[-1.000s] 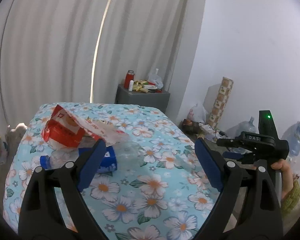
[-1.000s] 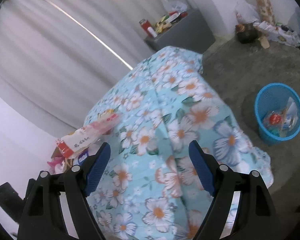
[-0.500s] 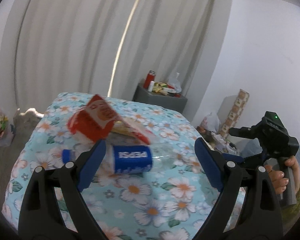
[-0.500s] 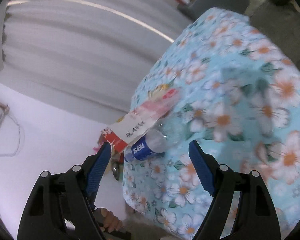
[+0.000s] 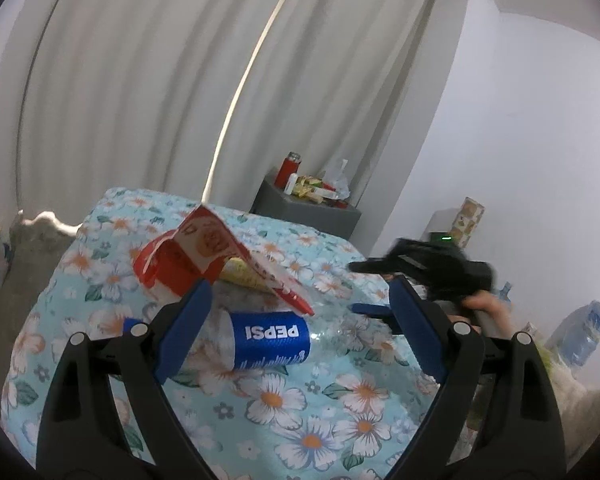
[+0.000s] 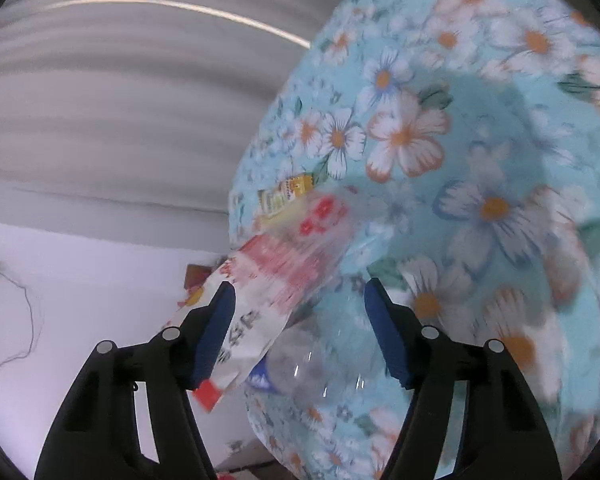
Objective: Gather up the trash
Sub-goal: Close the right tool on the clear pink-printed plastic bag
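Two grippers are working over a table draped in a light blue flowered cloth (image 5: pixel 284 412), one in each of your hands.

Your left gripper (image 5: pixel 300 328) is hovering with its blue-padded jaws spread wide and nothing pressed between them. Just ahead of its tips, between the two pads in its view, a clear plastic Pepsi bottle (image 5: pixel 272 340) is lying on its side on the cloth, its blue label facing the camera. Behind the bottle and partly overhanging it, a red and white wrapper (image 5: pixel 204 252) is standing up like a tent, with a yellow packet (image 5: pixel 244 276) tucked under it. To the right of your left gripper, your right hand (image 5: pixel 488 308) is holding the right gripper's black body, blurred.

Your right gripper (image 6: pixel 300 320) is reaching in from the far side with its jaws apart. They have just been closing, and the wrapper's end and the bottle's clear body (image 6: pixel 324 364) are sitting between the pads, though neither pad is plainly pressing on them. This view is blurred.

Farther off, beyond the table, a grey cabinet (image 5: pixel 304 212) is carrying a red flask (image 5: pixel 288 168) and some clutter, in front of pale curtains (image 5: pixel 160 80).
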`<act>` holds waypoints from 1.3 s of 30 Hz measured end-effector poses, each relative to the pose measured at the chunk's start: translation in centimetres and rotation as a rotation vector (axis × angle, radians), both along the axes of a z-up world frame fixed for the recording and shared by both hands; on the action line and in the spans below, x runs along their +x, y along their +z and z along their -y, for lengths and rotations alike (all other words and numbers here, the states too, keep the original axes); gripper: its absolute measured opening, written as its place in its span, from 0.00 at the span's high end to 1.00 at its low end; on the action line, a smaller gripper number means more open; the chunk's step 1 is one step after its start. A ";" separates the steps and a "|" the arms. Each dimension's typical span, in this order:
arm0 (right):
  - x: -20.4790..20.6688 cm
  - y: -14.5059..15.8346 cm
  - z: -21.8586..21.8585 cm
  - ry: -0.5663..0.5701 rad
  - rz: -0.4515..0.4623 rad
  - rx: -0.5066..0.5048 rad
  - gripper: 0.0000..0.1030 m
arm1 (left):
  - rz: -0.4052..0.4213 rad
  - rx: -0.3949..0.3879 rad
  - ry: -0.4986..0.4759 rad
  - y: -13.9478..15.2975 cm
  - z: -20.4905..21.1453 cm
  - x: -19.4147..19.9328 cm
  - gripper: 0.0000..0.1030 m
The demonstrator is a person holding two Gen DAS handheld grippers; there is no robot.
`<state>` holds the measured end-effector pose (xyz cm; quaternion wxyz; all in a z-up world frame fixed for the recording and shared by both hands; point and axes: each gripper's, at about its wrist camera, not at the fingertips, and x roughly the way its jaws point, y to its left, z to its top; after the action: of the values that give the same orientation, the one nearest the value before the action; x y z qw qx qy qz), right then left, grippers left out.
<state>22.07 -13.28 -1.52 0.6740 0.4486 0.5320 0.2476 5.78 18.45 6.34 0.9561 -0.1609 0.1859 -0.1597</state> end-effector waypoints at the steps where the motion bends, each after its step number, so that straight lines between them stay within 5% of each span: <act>1: 0.6 -0.7 -0.2 -0.003 -0.030 -0.005 0.39 | 0.000 0.001 -0.002 0.1 0.0 0.1 0.17; 8: 3.2 -4.1 -2.1 0.021 -0.135 -0.002 0.57 | -0.009 0.020 -0.013 1.3 -0.7 0.8 0.22; 13: 3.9 -4.8 -2.1 0.002 -0.127 0.022 0.75 | 0.028 0.089 -0.015 7.9 -2.5 4.0 0.23; 16: 3.9 -5.2 -1.5 -0.007 -0.116 0.057 0.89 | -0.093 0.124 -0.036 10.8 -2.8 8.5 0.23; 19: 3.8 -5.7 -0.4 -0.023 -0.103 0.109 0.93 | -0.298 0.022 -0.152 11.7 -2.6 15.1 0.23; 21: 3.6 -5.7 0.4 -0.034 -0.084 0.134 0.95 | -0.397 0.067 -0.173 11.3 -1.2 18.4 0.23; 28: 2.8 -5.8 4.8 -0.087 -0.048 0.172 0.95 | -0.601 0.479 -0.163 6.9 5.9 27.2 0.24; 39: -0.2 -6.1 13.5 -0.205 0.004 0.142 0.95 | -0.843 0.726 -0.281 -2.5 13.4 32.3 0.27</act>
<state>21.87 -26.77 -7.67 0.6635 0.5468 0.4633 0.2150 38.07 5.06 3.86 0.7629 0.1540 0.6136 -0.1333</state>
